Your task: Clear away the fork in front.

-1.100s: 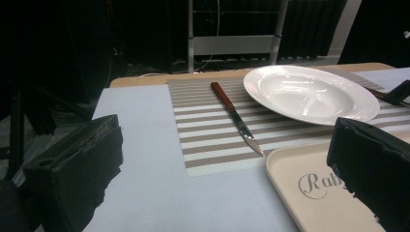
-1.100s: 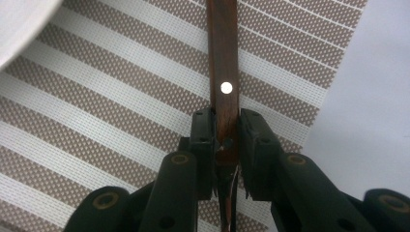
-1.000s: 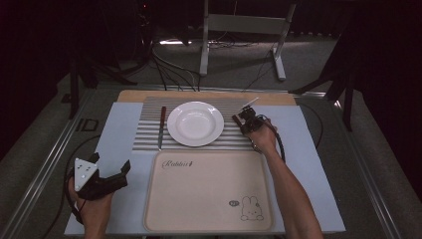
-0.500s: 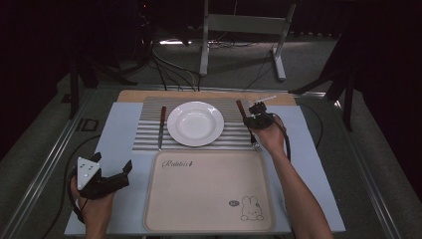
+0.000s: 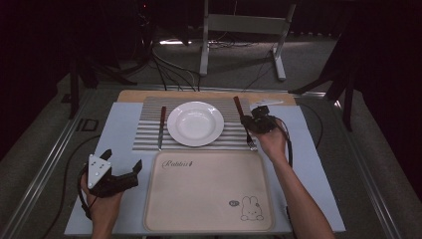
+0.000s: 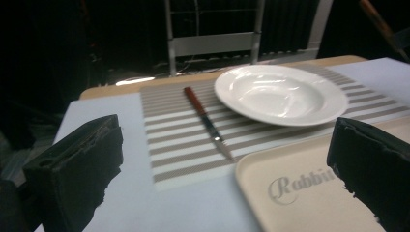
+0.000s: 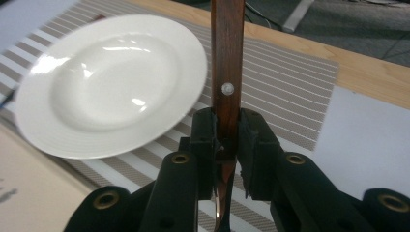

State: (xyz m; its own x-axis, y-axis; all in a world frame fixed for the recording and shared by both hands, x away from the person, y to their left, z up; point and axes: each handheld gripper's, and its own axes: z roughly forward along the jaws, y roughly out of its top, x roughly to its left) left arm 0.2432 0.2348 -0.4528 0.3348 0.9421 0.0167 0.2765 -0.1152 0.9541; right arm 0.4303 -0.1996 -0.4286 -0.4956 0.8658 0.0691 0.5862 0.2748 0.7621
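the high view looks forward and down over the whole table (image 5: pixel 124 119). the left gripper view sits low near the table's front left, facing the plate (image 6: pixel 280 94). the right gripper view looks close along a wooden handle (image 7: pixel 227 63), beside the same plate.

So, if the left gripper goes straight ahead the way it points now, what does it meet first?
Probably the knife on the striped placemat, which lies between its open fingers, with the tray corner just beside that line. Depth is uncertain.
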